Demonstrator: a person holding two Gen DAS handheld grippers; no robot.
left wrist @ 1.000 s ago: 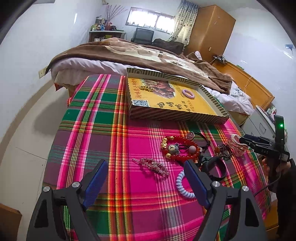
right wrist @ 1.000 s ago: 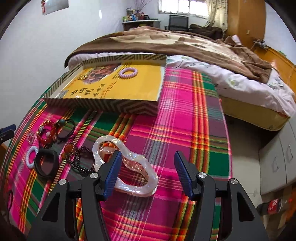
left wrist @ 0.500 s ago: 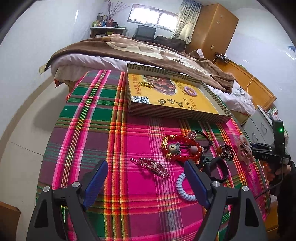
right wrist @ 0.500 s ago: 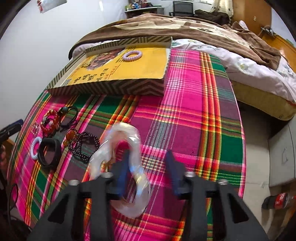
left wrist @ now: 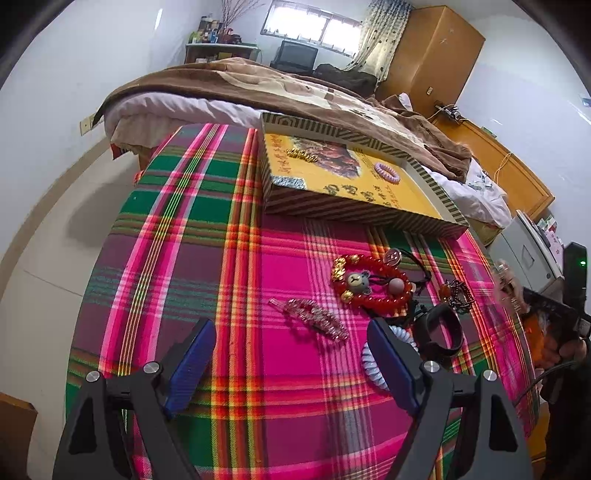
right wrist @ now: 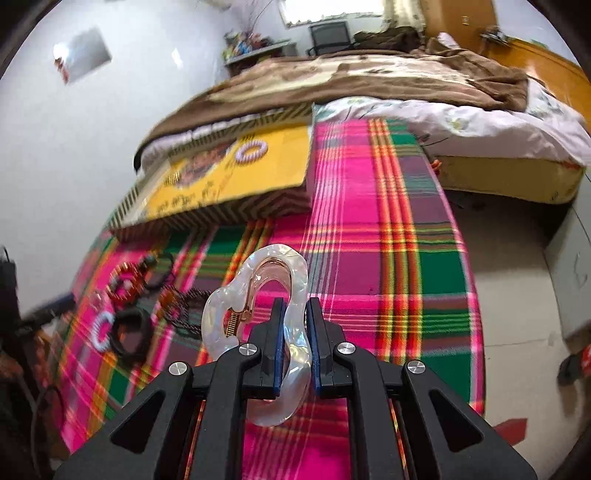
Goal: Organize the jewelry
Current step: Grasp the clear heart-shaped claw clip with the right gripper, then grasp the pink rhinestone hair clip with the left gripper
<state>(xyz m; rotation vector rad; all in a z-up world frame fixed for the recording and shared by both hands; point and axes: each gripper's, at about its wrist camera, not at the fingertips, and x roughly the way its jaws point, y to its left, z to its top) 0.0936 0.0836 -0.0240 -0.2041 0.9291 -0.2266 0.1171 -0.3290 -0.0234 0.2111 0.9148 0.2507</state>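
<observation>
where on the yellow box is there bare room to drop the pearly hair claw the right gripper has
The hair claw could go on the yellow box lid's near right part, past the purple bracelet. The strip between it and the gold chain looks tighter. The cloth near the red bracelet is crowded.

Daylight is coming through the wide far-wall window [left wrist: 312, 29], which is glaring white. The right wrist view is blurring across the yellow striped cardboard box [right wrist: 229, 177]. Fisheye distortion is bending the plaid-covered bench [left wrist: 207, 258], and corners are vignetting black.
</observation>
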